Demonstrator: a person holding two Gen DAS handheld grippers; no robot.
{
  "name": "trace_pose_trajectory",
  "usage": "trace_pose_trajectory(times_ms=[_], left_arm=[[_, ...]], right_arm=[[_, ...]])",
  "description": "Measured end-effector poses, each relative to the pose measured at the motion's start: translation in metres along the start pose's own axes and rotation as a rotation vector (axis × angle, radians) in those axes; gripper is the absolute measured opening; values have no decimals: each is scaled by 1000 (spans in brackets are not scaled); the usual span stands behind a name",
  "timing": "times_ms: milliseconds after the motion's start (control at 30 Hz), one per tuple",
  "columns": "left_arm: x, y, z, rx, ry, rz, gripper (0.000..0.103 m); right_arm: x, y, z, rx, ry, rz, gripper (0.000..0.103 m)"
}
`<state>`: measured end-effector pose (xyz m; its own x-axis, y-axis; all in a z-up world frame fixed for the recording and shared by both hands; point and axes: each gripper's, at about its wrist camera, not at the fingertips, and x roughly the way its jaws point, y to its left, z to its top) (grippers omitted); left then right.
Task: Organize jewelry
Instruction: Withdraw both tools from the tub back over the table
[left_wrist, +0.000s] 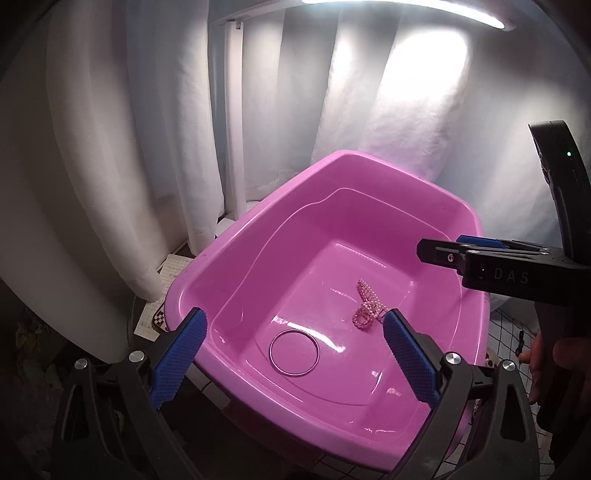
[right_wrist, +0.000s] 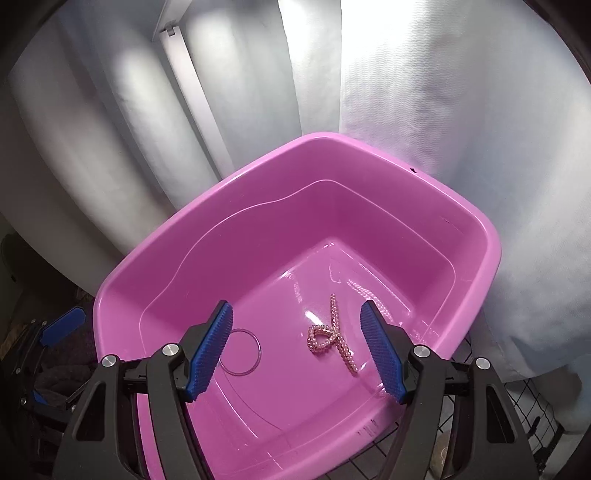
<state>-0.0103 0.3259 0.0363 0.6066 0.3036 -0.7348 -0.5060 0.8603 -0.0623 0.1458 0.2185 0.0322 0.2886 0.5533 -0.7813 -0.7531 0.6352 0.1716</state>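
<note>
Pearl bracelet (right_wrist: 333, 338) lies on pink tub (right_wrist: 177, 240) floor, looped end toward near wall, long axis running to far wall; thin bangle (right_wrist: 240, 352) flat beside it, apart. Left gripper (left_wrist: 293, 345) and right gripper (right_wrist: 297, 345) hang over tub, jaws wide apart, holding and touching nothing

right tool (right_wrist: 295, 350) spread over pink tub (right_wrist: 369, 155), empty.

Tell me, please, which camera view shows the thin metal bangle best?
The left wrist view: the bangle lies whole and unobstructed on the pink tub's floor. In the right wrist view, a blue finger pad hides its left edge.
</note>
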Motion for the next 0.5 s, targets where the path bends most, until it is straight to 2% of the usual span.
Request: trace_pose_trajectory(times_ms=[267,500], left_arm=[[-22,-14,-15,5,-31,-13,96],[-43,-41,-29,44,-43,-43,96]], right_arm=[[-43,-9,-41,55,-66,-19,69],[-84,-34,-85,141,-121,-52,69]])
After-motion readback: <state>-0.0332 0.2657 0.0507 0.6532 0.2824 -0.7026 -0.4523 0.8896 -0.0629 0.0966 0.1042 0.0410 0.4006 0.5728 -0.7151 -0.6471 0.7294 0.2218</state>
